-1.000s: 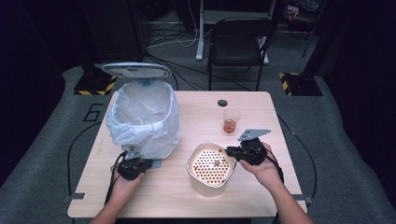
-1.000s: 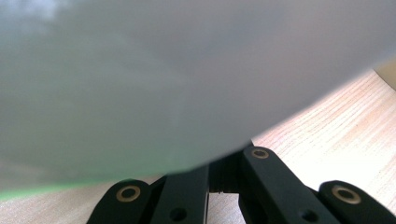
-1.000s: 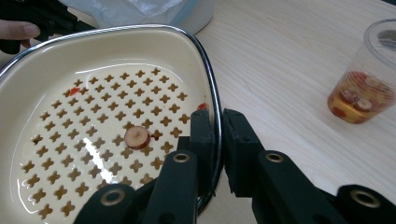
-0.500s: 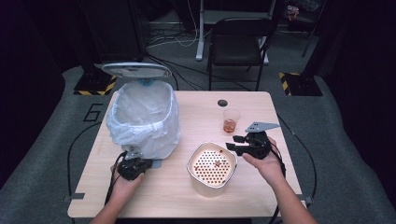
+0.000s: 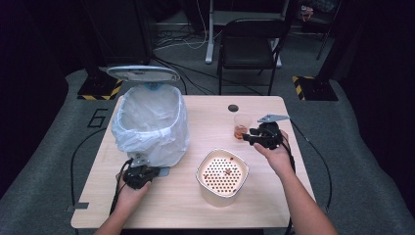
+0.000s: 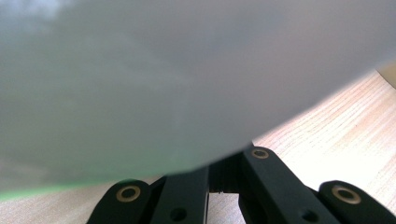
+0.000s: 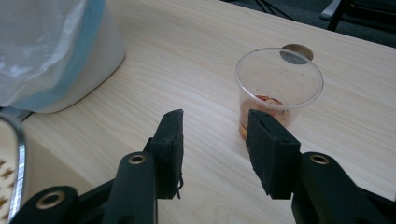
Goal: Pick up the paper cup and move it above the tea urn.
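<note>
The left gripper (image 5: 138,174), jaws together, sat at about seven o'clock on the table (image 5: 205,105), pressed at the foot of the bagged bin (image 5: 151,125), probably to steady it. At six o'clock stood the perforated strainer bowl (image 5: 222,175). At three o'clock the right gripper (image 5: 248,138) had its jaws apart, just narrowing with nothing between them, aimed at the clear plastic cup (image 7: 279,91), evidently to grasp it. The cup stood upright, a little amber liquid and reddish bits at its bottom.
</note>
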